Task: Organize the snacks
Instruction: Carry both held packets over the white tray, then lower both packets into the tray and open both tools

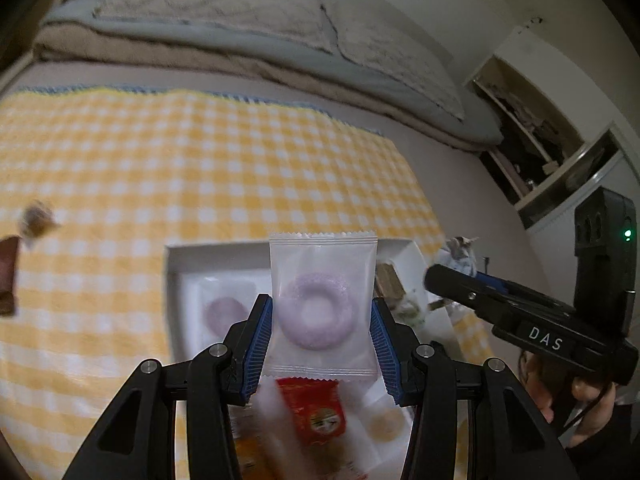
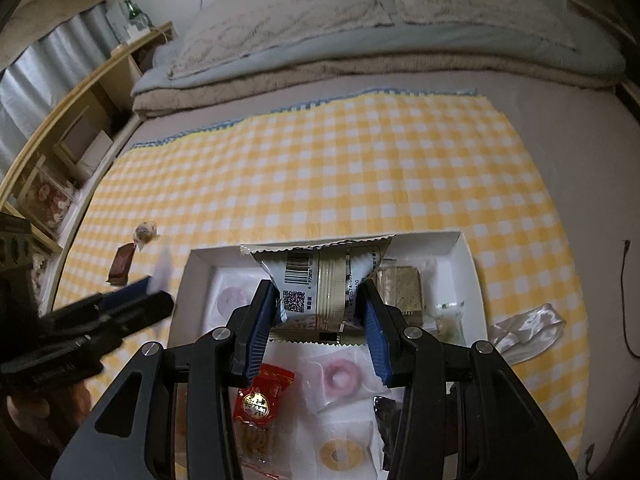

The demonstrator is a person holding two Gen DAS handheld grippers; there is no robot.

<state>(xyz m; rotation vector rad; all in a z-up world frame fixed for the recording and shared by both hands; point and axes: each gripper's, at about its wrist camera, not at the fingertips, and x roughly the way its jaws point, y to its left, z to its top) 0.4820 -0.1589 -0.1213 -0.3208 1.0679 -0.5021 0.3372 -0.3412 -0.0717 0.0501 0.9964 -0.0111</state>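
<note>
Left gripper (image 1: pixel 322 316) clamps the purple ring packet (image 1: pixel 323 304) upright over the white tray (image 2: pixel 460 240), sealed edges top and bottom. Right gripper (image 2: pixel 320 312) clamps a barcode packet (image 2: pixel 320 280) above tray centre, long axis sideways. Two snacks lie loose left on the yellow checked cloth (image 2: pixel 340 168), open beyond.

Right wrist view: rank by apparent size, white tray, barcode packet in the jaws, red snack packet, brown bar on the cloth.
1. white tray
2. barcode packet, inflated by nearness to the camera
3. red snack packet, partly hidden by a finger
4. brown bar
</note>
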